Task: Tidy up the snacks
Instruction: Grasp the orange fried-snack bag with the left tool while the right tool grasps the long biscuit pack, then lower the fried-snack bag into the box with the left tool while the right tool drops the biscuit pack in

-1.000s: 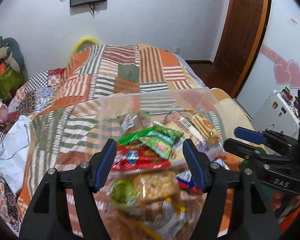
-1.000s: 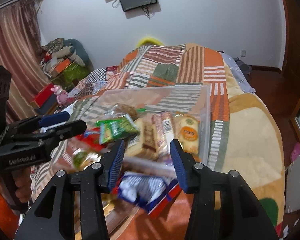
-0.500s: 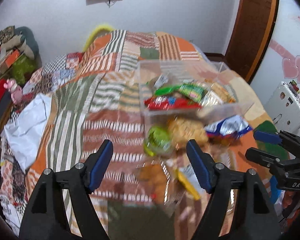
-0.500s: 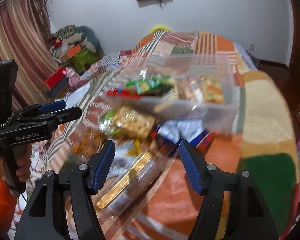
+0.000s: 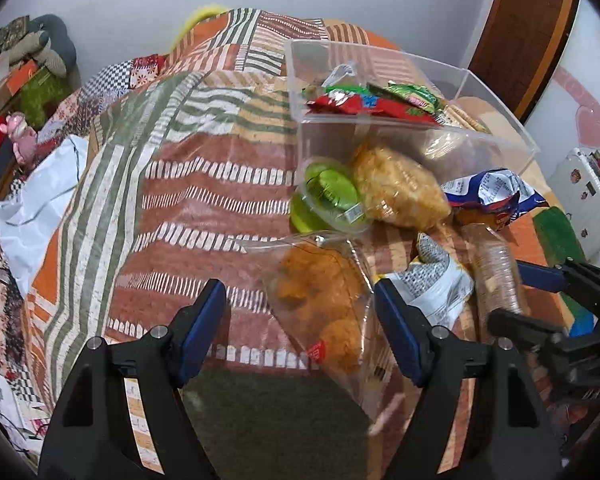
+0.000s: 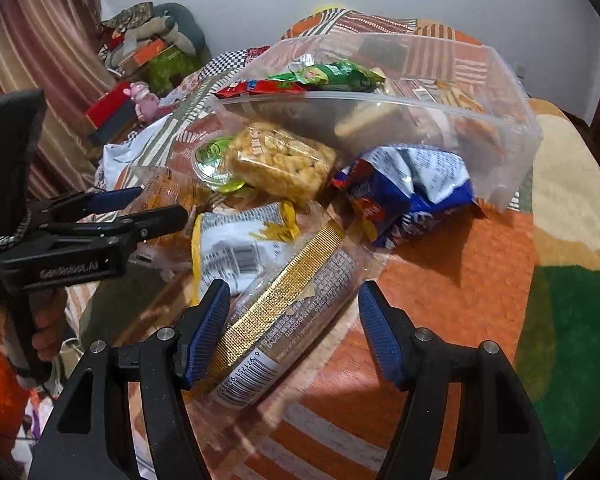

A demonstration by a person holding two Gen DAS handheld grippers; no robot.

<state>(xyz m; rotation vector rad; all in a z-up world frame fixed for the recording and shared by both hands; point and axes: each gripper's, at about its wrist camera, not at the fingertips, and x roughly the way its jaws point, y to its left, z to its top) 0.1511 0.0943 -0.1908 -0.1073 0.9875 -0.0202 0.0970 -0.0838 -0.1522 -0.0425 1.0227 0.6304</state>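
A clear plastic bin (image 5: 496, 136) (image 6: 512, 120) holds several snack packs on the patchwork bed. Loose snacks lie in front of it: a green cup (image 5: 332, 196) (image 6: 212, 160), a yellow puffed-snack pack (image 5: 400, 188) (image 6: 280, 164), a blue bag (image 5: 496, 196) (image 6: 412, 196), a white and yellow pack (image 5: 436, 284) (image 6: 240, 244), a gold-striped cracker sleeve (image 6: 280, 312) (image 5: 496, 276) and a clear bag of orange pieces (image 5: 324, 296) (image 6: 168, 196). My left gripper (image 5: 300, 328) (image 6: 156, 204) is open and empty above the orange bag. My right gripper (image 6: 294, 328) (image 5: 524, 296) is open and empty above the cracker sleeve.
A white plastic bag (image 5: 40, 196) lies at the bed's left edge. Boxes and a pink toy (image 6: 144, 100) crowd the floor on the left. A white case (image 5: 584, 196) stands right of the bed by a wooden door (image 5: 528, 28).
Both grippers have pulled back from the bin towards the near edge of the bed and tilted down. The loose snacks in front of the bin now fill both views.
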